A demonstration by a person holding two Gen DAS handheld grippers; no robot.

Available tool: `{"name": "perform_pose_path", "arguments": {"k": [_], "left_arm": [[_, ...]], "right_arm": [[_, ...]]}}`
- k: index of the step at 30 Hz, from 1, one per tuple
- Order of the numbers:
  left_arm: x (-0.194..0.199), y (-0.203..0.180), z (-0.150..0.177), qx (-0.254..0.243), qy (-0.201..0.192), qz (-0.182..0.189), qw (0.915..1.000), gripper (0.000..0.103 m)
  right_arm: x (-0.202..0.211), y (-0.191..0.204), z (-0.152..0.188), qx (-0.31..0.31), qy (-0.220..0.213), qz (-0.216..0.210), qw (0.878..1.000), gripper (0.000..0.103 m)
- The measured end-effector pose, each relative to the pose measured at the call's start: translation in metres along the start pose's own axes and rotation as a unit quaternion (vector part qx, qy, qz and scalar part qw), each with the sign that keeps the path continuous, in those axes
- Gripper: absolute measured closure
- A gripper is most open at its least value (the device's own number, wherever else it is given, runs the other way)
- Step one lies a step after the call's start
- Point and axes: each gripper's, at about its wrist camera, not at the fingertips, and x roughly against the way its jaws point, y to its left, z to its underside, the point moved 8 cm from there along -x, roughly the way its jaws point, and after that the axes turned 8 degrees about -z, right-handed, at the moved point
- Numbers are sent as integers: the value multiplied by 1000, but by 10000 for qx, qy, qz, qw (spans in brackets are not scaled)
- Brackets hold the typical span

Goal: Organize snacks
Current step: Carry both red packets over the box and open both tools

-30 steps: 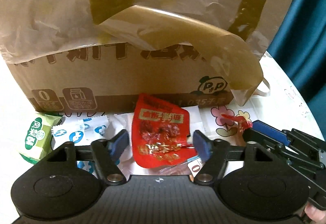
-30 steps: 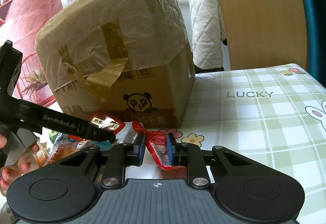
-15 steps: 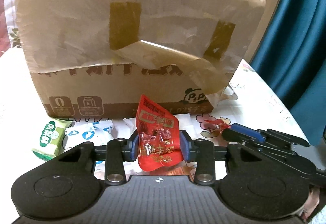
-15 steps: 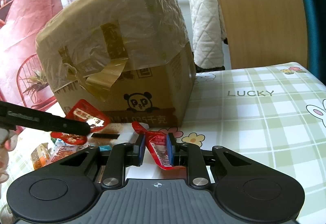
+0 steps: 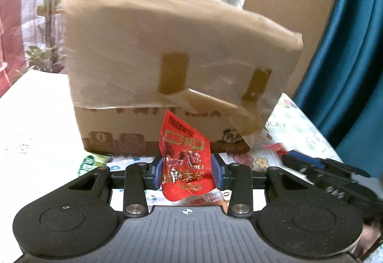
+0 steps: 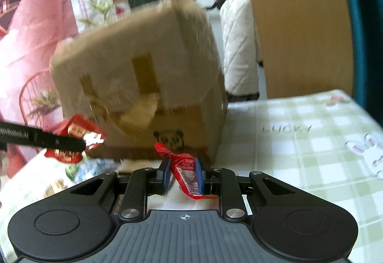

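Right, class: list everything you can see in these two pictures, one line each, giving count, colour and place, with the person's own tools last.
Cardboard box: one, brown, taped, on the table.
Large snack packet: one, red, in the left gripper.
Small snack packet: one, red, in the right gripper.
Green packet: one, on the table by the box.
Tablecloth: one, green-white check.
Left gripper: black, blue pads, shut.
Right gripper: black, blue pads, shut.
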Motion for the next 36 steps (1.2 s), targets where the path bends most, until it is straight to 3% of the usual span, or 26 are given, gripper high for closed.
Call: {"name": "perform_pose_path", "arguments": {"k": [8, 17, 21, 26, 34, 36], "left_arm": [[40, 38, -18, 377, -517, -246, 9976, 61], [87, 59, -105, 320, -1540, -282, 9872, 61], [82, 50, -153, 351, -1697, -82, 9848, 61], [46, 30, -191, 174, -1678, -68, 9856, 61], [-12, 19, -198, -101, -1204, -134, 9926, 58], [-20, 22, -195, -51, -1061, -143, 9942, 50]], "right_arm": [[41, 15, -59, 205, -743, 109, 9970, 83], [43, 57, -165, 909, -1434, -320, 9850, 83], [11, 67, -197, 1004, -1312, -400, 9855, 83], [-45, 62, -210, 598, -820, -195, 9946, 83], [-95, 54, -191, 222, -26, 231, 9995, 81], [-98, 55, -187, 208, 44, 268, 9994, 71]]}}
